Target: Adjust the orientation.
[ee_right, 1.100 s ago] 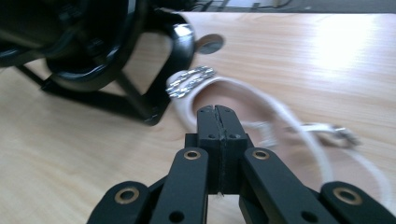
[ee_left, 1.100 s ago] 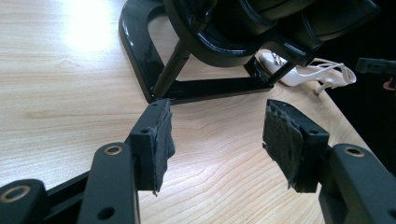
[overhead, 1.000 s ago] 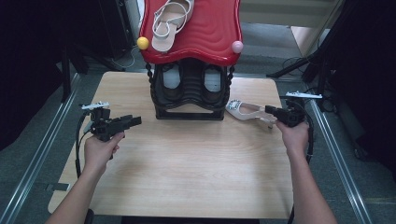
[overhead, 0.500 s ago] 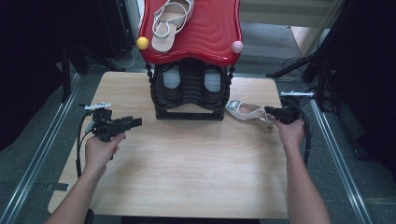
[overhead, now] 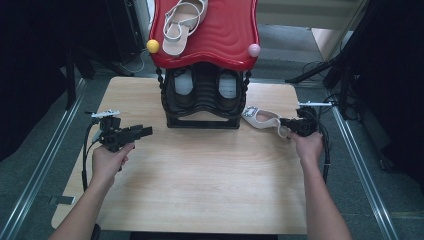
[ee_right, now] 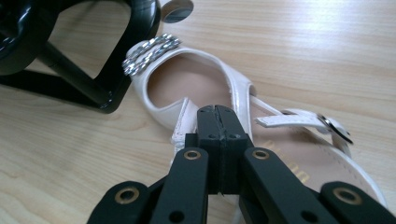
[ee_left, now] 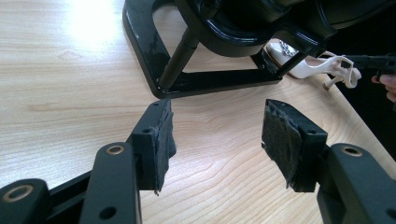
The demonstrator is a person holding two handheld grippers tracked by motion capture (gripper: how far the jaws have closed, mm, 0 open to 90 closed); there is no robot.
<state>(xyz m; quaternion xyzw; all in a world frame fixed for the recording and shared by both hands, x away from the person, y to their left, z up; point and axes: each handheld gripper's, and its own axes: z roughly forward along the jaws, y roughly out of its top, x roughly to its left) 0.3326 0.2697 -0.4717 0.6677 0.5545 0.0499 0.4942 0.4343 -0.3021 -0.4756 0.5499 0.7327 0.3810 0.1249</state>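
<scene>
Right gripper (ee_right: 218, 116) jaws pressed together over white sandal (ee_right: 196, 79) beside black rack (overhead: 202, 97), grip unclear. Left gripper (ee_left: 215, 135) spread, holding nothing, well left.

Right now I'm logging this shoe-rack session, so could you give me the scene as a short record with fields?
surface: wooden table
rack: black shoe rack with a red top shelf, at the table's far middle
on the top shelf: one pale sandal
on the table: white sandal with a silver toe trim, beside the rack's right foot
right gripper: jaws shut, over the white sandal's side strap; a pinch on the strap cannot be told
left gripper: jaws open, nothing between them, pointing toward the rack
</scene>
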